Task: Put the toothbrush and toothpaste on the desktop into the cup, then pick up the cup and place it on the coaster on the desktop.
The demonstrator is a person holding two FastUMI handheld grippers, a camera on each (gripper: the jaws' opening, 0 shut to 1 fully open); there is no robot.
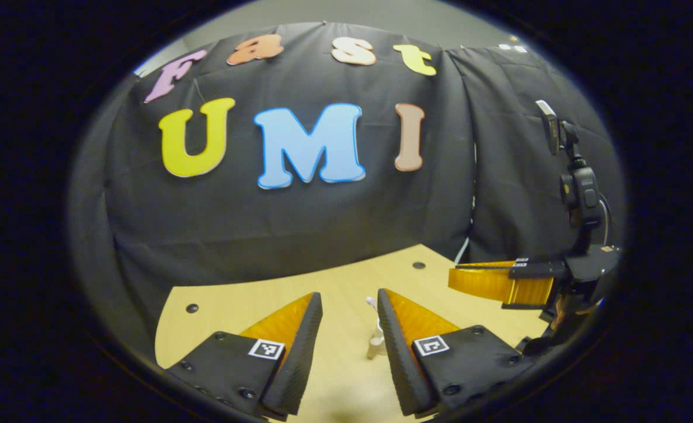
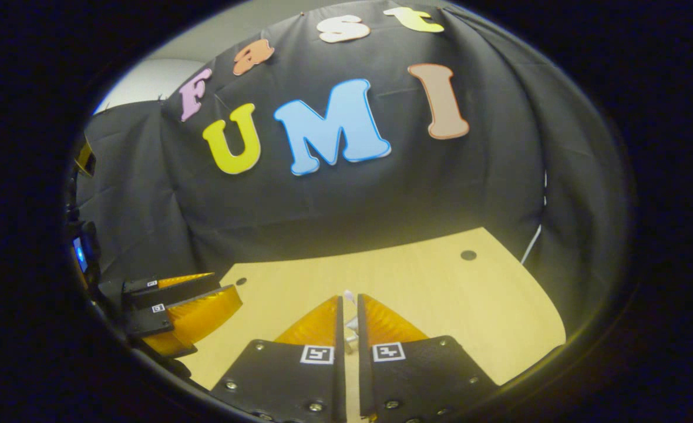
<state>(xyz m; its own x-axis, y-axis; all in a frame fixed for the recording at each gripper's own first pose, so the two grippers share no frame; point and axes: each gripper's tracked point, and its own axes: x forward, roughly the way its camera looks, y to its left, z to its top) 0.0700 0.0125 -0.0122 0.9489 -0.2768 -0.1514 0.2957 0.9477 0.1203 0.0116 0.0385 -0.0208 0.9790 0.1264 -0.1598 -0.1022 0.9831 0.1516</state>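
A thin white toothbrush (image 1: 374, 329) lies on the light wooden desktop (image 1: 346, 282), just ahead of my left gripper (image 1: 349, 305) and close to its right finger. That gripper is open and holds nothing. Further right, my right gripper (image 1: 458, 282) hovers over the desk and points left. In the right gripper view, my right gripper (image 2: 349, 305) is shut to a narrow slit. The white toothbrush (image 2: 349, 295) shows through that slit, and whether the fingers touch it is unclear. My left gripper (image 2: 205, 308) is at the lower left, above the desktop (image 2: 440, 282).
The black cloth wall closes the desk's far side. A camera on a black stand (image 1: 578, 188) rises at the right, behind the right gripper. Small dark holes (image 2: 468, 255) dot the desktop, and its front right corner is rounded.
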